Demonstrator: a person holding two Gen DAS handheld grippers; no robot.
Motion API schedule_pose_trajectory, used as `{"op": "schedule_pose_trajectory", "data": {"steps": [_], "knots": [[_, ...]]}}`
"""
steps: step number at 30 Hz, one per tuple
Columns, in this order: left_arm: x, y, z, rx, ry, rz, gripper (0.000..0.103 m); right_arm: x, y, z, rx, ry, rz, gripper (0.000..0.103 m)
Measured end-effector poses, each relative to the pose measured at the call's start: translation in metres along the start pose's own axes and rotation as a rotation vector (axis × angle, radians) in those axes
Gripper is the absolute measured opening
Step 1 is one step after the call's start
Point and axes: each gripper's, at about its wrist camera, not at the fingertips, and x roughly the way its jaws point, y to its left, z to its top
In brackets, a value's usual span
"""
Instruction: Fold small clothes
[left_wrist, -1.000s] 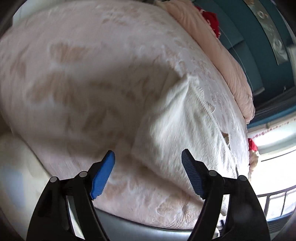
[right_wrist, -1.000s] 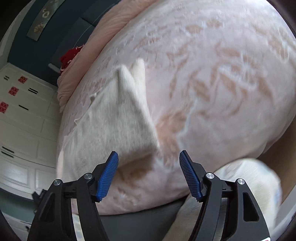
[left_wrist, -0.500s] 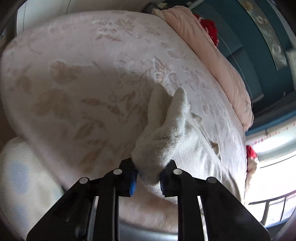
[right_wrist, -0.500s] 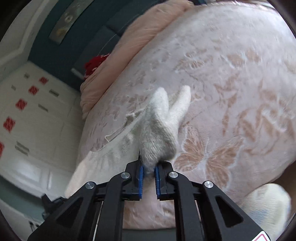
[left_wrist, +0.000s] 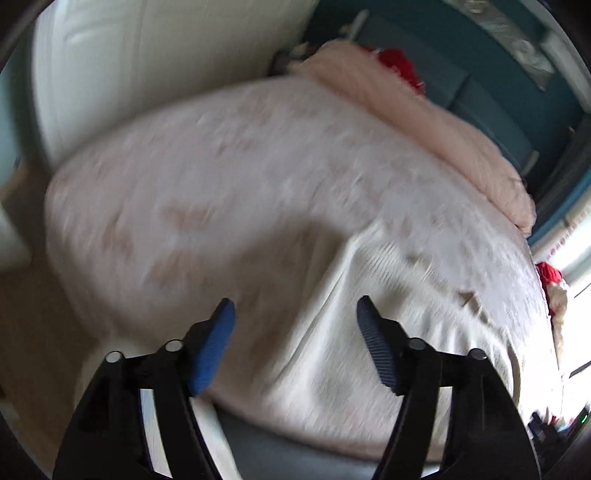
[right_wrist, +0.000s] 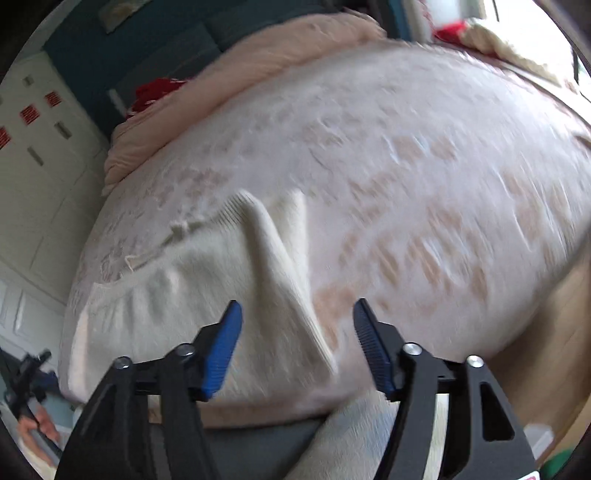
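Both my claws — left gripper (left_wrist: 295, 328) and right gripper (right_wrist: 297, 328) — have just opened wide and empty, so the cream knit garment (right_wrist: 192, 295), peaked at twelve o'clock, may slump unfolded.

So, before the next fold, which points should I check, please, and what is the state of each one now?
1. Left hand-held gripper open, nothing between its pads: ok; its jaws have just been opening.
2. Right hand-held gripper open, nothing pinched: ok; its jaws have also just been opening.
3. White knitted garment lying on the bedspread, free of both grippers: ok.
4. Garment lying flat: not ok; a raised ridge runs through it in the right wrist view.
5. Fold edges lined up: cannot tell, both pictures are blurred.
6. Near hem of the garment: cannot tell, the grippers hide part of it.
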Motion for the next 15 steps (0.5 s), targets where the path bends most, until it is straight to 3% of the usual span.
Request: {"op": "schedule_pose_trajectory", "data": {"steps": [3, 6, 9, 10, 11, 12, 13, 14, 15], "knots": [[0.028, -0.023, 0.028, 0.034, 0.023, -0.029, 0.077, 0.029, 0.027, 0.035, -0.065, 0.014, 0.037, 0.069], [0.085, -0.045, 0.045, 0.053, 0.16, -0.071, 0.08, 0.072, 0.046, 0.062, -0.123, 0.055, 0.04, 0.071], [0.131, -0.059, 0.037, 0.061, 0.248, -0.013, 0.079, 0.113, 0.051, 0.072, -0.113, 0.127, 0.031, 0.072], [0.143, -0.057, 0.036, 0.061, 0.27, 0.001, 0.068, 0.126, 0.049, 0.073, -0.105, 0.148, 0.009, 0.071], [0.15, -0.053, 0.031, 0.062, 0.289, 0.014, 0.046, 0.14, 0.047, 0.072, -0.095, 0.183, 0.001, 0.063], [0.156, -0.051, 0.031, 0.061, 0.298, 0.007, 0.038, 0.151, 0.045, 0.069, -0.088, 0.222, 0.015, 0.021], [0.153, -0.049, 0.03, 0.049, 0.288, -0.017, 0.015, 0.155, 0.047, 0.068, -0.086, 0.252, 0.046, 0.013], [0.145, -0.048, 0.035, 0.045, 0.269, -0.029, 0.008, 0.145, 0.049, 0.07, -0.088, 0.239, 0.065, 0.012], [0.138, -0.048, 0.042, 0.039, 0.252, -0.053, 0.008, 0.131, 0.053, 0.075, -0.093, 0.193, 0.091, 0.011]]}}
